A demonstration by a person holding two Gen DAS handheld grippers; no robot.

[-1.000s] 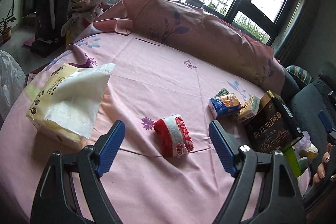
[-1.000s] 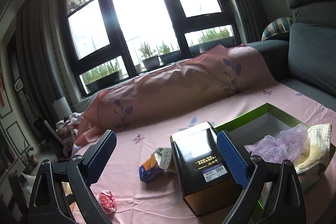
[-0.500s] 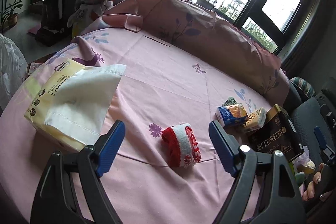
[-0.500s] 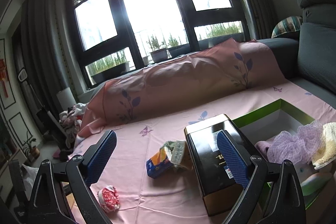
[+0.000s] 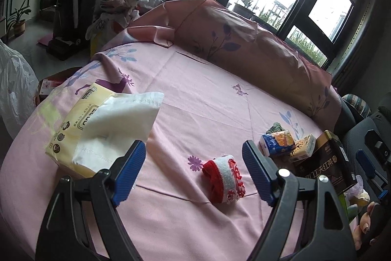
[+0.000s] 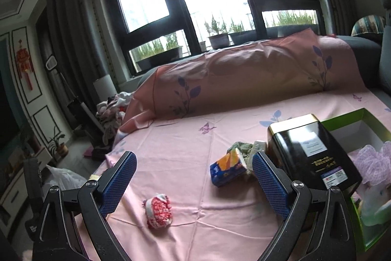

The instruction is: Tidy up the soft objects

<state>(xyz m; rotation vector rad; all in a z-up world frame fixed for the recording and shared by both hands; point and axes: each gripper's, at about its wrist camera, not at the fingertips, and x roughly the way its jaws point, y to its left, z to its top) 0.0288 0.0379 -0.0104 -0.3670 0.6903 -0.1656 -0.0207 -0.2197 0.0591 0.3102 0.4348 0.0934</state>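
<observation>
A rolled red-and-white sock (image 5: 223,179) (image 6: 158,211) lies on the pink sheet (image 5: 200,104). My left gripper (image 5: 194,171) hangs open just short of it, the roll sitting near the right finger. My right gripper (image 6: 193,184) is open and empty above the sheet, the sock low and to its left. A green-rimmed box (image 6: 366,124) at the right holds a lilac mesh puff (image 6: 371,163) and pale cloths. A blue-orange tissue pack (image 5: 277,142) (image 6: 228,169) lies beside a yellow pack (image 5: 303,148) and a green knitted piece (image 6: 240,147).
A black-and-gold tea tin (image 5: 325,168) (image 6: 310,153) stands between the packs and the green box. A yellow tissue packet with a white sheet pulled out (image 5: 97,129) lies at the left. A long pink bolster (image 6: 244,75) lines the far side. A hand (image 5: 364,229) shows at lower right.
Both views have swung: in the right wrist view the tin and box slid right and the sock came nearer. In the left wrist view the sock sits a little further right between the fingers.
</observation>
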